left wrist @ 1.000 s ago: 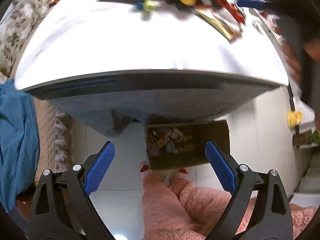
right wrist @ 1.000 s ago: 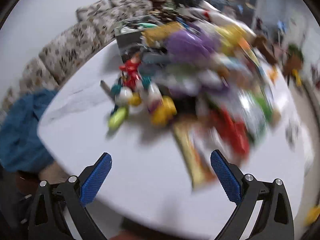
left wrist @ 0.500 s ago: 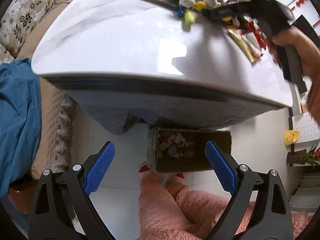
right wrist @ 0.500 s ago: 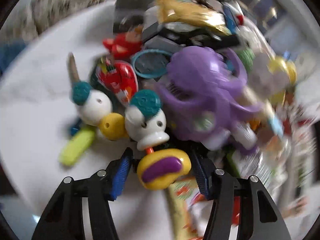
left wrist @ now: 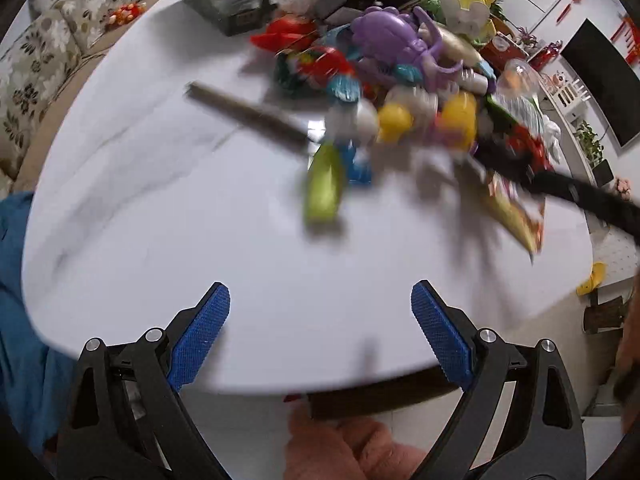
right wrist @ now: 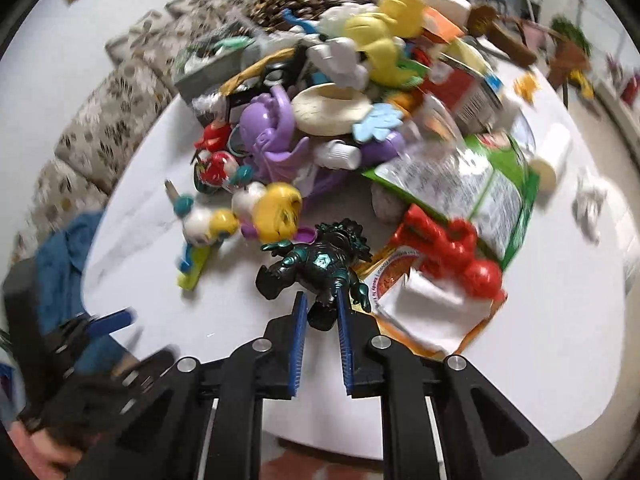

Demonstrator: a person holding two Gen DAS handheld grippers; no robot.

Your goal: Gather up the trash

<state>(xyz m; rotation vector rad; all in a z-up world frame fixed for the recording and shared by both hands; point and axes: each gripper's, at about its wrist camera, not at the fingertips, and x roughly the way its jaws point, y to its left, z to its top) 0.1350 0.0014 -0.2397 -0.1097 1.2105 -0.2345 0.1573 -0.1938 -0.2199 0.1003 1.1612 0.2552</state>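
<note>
My right gripper (right wrist: 322, 312) is shut on a black and teal toy figure (right wrist: 316, 264) and holds it over the near part of the white table (right wrist: 560, 340). Beyond it lies a heap of toys and wrappers: a green snack bag (right wrist: 472, 184), a red toy figure (right wrist: 452, 248), an orange wrapper (right wrist: 404, 300), a purple toy (right wrist: 268, 132). My left gripper (left wrist: 320, 320) is open and empty over the table's near edge (left wrist: 200, 260). In its view the right gripper's black arm (left wrist: 568, 192) reaches into the heap from the right, blurred. A lime-green piece (left wrist: 324, 184) lies nearest.
A flowered sofa (right wrist: 104, 128) runs along the left, with a blue cloth (left wrist: 16, 320) beside the table. A grey box (left wrist: 228, 4) stands at the table's far side. A brown cardboard edge (left wrist: 380, 400) shows under the table rim, above pink-clad legs (left wrist: 344, 448).
My left gripper has risen from below the table edge to above the tabletop. My right gripper has closed on the black and teal toy figure and pulled back from the heap.
</note>
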